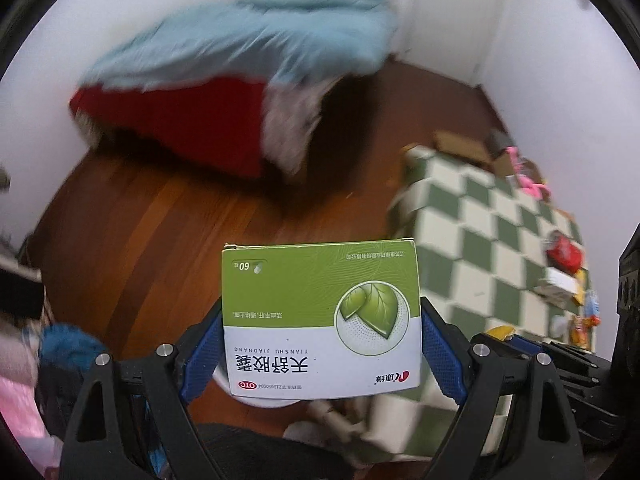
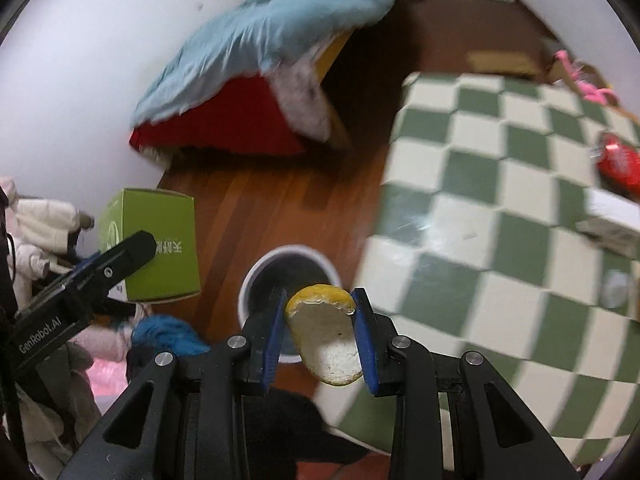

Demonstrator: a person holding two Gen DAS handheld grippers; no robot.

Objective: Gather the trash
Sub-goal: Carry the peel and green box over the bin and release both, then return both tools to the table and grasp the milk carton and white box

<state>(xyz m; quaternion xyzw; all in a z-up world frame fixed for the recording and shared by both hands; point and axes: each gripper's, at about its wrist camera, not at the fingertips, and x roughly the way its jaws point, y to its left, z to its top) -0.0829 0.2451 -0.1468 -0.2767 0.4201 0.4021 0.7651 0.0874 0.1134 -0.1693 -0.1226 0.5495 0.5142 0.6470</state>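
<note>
— Between the blue pads, what does each gripper carry?

— Left gripper [image 1: 322,334] clamps a green-and-white medicine box [image 1: 322,316] by its two sides, jaws spread wide around it; right gripper [image 2: 320,334] pinches a yellow fruit peel [image 2: 324,332], pale pith facing the camera, jaws fairly narrow.

— And around them?

— From the right wrist view, a white-rimmed bin [image 2: 290,270] with a dark inside stands on the wooden floor [image 2: 256,208] just past the peel, at about eleven o'clock; the left gripper with its box shows at nine o'clock; a table with a green-checked cloth [image 2: 500,240] fills three o'clock, with a red can [image 2: 618,164] and other blurred litter at its far edge; a red seat under a light blue blanket [image 2: 272,28] lies at twelve o'clock, against the white wall.

— Is either item in the bin?

— No; both are held above the floor.
</note>
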